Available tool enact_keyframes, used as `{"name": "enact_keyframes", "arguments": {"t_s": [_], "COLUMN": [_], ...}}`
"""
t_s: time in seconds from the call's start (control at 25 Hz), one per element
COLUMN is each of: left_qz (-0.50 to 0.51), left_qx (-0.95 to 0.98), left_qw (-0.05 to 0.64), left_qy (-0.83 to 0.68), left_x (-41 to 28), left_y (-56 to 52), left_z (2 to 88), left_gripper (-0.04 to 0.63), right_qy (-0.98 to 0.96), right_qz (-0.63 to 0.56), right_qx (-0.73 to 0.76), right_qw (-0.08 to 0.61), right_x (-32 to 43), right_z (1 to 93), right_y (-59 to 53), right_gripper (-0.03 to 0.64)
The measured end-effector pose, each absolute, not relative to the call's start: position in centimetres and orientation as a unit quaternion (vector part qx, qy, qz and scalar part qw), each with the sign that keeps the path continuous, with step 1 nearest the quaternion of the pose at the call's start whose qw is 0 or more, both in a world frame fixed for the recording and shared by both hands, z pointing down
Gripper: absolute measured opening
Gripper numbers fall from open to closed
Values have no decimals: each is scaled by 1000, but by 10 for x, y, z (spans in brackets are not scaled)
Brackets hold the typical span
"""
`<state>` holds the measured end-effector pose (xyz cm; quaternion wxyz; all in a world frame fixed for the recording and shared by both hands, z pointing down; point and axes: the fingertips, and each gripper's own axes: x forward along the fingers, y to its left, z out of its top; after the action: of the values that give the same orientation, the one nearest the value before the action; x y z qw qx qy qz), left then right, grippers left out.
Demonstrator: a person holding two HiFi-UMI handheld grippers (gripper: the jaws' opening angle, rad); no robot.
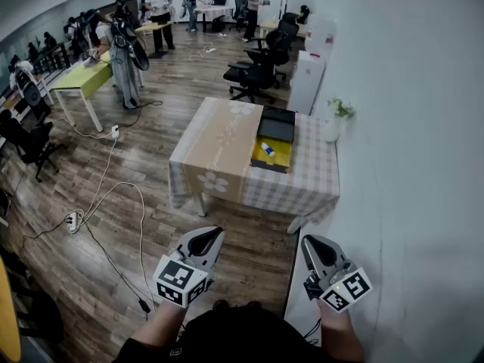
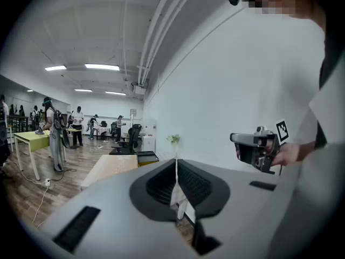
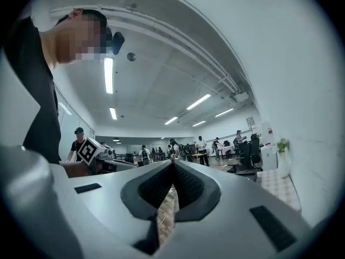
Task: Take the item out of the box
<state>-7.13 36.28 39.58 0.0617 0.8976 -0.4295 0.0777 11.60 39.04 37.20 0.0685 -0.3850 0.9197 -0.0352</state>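
An open box (image 1: 272,154) with a yellow inside and a black lid lies on the checked-cloth table (image 1: 227,153) ahead of me. A small white and blue item (image 1: 267,149) rests inside it. My left gripper (image 1: 214,234) and right gripper (image 1: 310,242) are held low near my body, well short of the table, both shut with nothing in them. In the left gripper view the jaws (image 2: 176,162) meet in a line, with the box (image 2: 146,156) far ahead and the right gripper (image 2: 257,147) off to the side. In the right gripper view the jaws (image 3: 172,164) are closed too.
A white wall runs along the right. A small plant in a vase (image 1: 337,116) stands on the table's far right corner. Black office chairs (image 1: 257,70) and a white cabinet (image 1: 306,80) stand behind the table. Cables and a power strip (image 1: 73,219) lie on the wooden floor at left. People stand far back.
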Motion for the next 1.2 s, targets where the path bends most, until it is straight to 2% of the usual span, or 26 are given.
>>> {"name": "enact_keyframes", "arguments": {"t_s": [0.72, 1.2], "left_qz": [64, 70], "left_qx": [891, 880], "left_qw": [64, 92], "left_qy": [-444, -461], "left_x": [-139, -172], "left_y": [363, 332], "left_z": [403, 428], "left_gripper": [20, 20], "right_qy": [921, 929], "right_qz": [-54, -80], "right_qx": [-380, -358], "right_qw": [68, 51], "right_x": [55, 27], "right_z": [375, 394], "right_y": [371, 331], "right_gripper": [38, 40]}}
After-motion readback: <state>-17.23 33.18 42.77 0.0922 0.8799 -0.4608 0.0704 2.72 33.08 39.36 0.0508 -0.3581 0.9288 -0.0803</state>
